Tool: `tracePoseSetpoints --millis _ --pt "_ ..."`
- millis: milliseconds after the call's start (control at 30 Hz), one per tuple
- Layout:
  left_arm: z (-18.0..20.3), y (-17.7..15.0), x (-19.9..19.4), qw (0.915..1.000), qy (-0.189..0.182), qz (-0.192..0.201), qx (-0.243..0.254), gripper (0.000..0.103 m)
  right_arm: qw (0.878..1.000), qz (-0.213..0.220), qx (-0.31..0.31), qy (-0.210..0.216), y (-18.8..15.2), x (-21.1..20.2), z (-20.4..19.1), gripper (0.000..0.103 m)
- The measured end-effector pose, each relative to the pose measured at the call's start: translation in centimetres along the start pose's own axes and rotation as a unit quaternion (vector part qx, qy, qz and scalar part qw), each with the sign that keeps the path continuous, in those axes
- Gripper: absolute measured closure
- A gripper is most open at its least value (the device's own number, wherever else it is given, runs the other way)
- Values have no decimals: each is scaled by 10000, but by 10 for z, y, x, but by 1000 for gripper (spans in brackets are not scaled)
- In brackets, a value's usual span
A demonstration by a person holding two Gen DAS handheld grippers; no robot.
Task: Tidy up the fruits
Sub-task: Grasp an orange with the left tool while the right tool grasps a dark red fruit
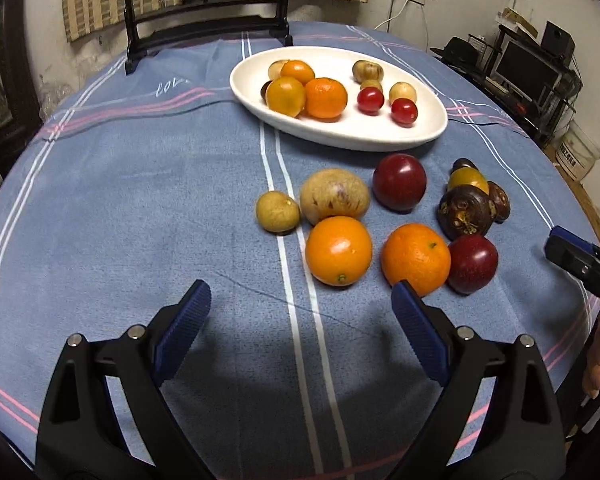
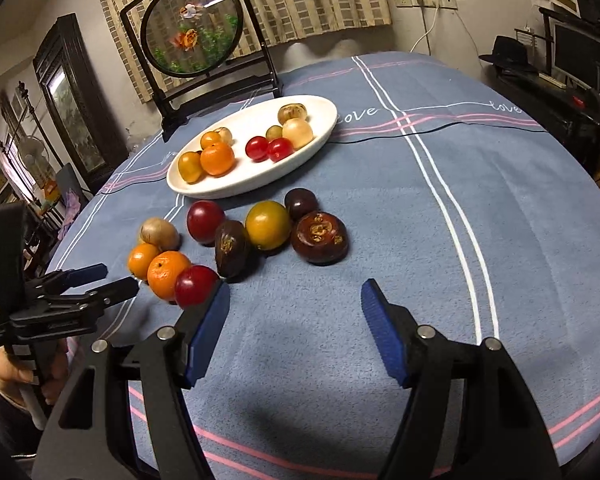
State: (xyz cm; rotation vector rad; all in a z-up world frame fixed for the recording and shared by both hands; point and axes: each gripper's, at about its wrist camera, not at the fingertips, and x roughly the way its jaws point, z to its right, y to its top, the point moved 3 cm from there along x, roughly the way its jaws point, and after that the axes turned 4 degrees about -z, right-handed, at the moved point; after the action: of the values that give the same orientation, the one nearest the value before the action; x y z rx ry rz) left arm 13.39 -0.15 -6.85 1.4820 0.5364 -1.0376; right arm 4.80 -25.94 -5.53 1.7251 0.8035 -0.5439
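The left claw (image 1: 300, 300) and right claw (image 2: 296, 300) hung spread and empty; just ahead, touching oranges (image 1: 338, 251) and plums (image 1: 473, 264) could roll if nudged.

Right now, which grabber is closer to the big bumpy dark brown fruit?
Right. The right gripper is open just in front of the bumpy dark brown fruit. The left gripper sits off past the oranges, farther away.

Loose fruits (image 1: 338, 251) clustered on blue cloth nr white oval dish (image 1: 428, 130), dish already w/ small oranges, tomatoes
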Motion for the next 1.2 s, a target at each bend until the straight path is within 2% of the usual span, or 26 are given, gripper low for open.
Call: tracePoseSetpoints --millis 167,333,433,467,533,633,800,933,1200 --pt "-3 3 12 9998 132 -144 -52 12 9998 -56 12 208 -2 1 0 34" --pt "0 10 16 9997 140 -176 -75 16 9998 -56 -60 169 -5 3 -1 34" --pt "5 16 20 9997 -14 -212 -87 31 9998 -116 -126 142 -7 6 -3 34" --pt "7 16 22 9997 -65 -213 -72 39 9997 -128 -180 89 -7 6 -5 34" --pt "12 17 21 9998 -148 -162 -1 66 9996 -117 -272 51 -7 5 -8 34" --pt "20 15 19 9997 -79 -147 165 65 9989 -83 -461 12 -7 3 -15 34" --pt "8 9 11 9999 -58 -119 10 65 9962 -192 -843 55 -11 6 -30 34" --pt "-3 4 4 9999 -77 -93 -123 65 9932 -377 -1102 -70 -17 16 -41 34" --pt "-8 -3 -1 9998 -196 -37 -97 65 9880 -549 -1437 -134 -14 34 -65 34"
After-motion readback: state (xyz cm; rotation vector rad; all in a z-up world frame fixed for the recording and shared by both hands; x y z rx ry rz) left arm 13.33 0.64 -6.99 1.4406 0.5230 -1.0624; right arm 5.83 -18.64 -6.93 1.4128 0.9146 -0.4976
